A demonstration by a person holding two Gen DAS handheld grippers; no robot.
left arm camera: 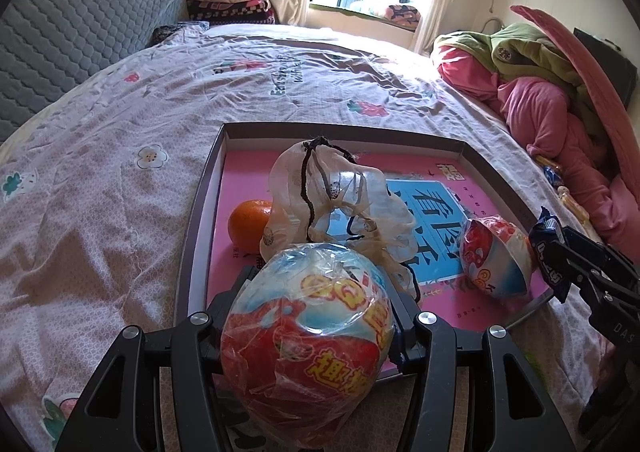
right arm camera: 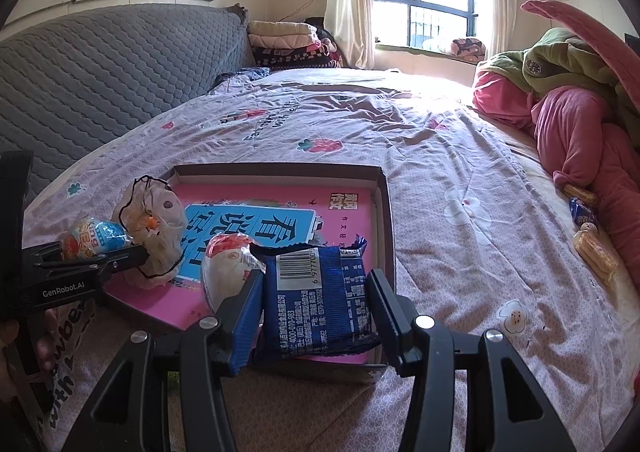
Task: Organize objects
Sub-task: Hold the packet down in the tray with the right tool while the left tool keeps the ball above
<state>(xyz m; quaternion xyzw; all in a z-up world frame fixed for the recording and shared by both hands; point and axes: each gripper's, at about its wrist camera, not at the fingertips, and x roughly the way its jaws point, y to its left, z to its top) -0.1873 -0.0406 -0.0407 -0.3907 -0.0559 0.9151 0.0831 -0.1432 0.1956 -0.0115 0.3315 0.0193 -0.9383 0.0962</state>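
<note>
Basically both grippers tilt forward and down over the near edge of the shallow box (left arm camera: pixel 208 188) on the bed (left arm camera: pixel 120 140). Left gripper (left arm camera: pixel 308 316): jaws partway apart, clamped on a wrapped egg-shaped toy (left arm camera: pixel 308 336), red and blue print, held above the box's near-left part. Its pads press the egg's two sides. In the right wrist view that same gripper comes in from the left edge with the egg sitting on top of its fingers, and part of a hand shows behind it at the frame edge.

Right gripper (right arm camera: pixel 316 312): jaws about half apart, pinching a blue snack packet (right arm camera: pixel 316 300), barcode facing up, over the box's near-right corner. The packet is crumpled between the pads; the left finger (right arm camera: pixel 244 308) is against its edge.

Inside the box: a second wrapped egg toy (left arm camera: pixel 496 256) lying on the pink book (left arm camera: pixel 248 172), a sheer drawstring pouch (left arm camera: pixel 320 192) with a black cord near the middle, and an orange (left arm camera: pixel 248 226) just beside the pouch at the left wall.

Loose on the bed near the pink blanket (right arm camera: pixel 572 140): a small blue packet (right arm camera: pixel 582 214) and yellow wrapped snacks (right arm camera: pixel 596 252), well apart from the box.
</note>
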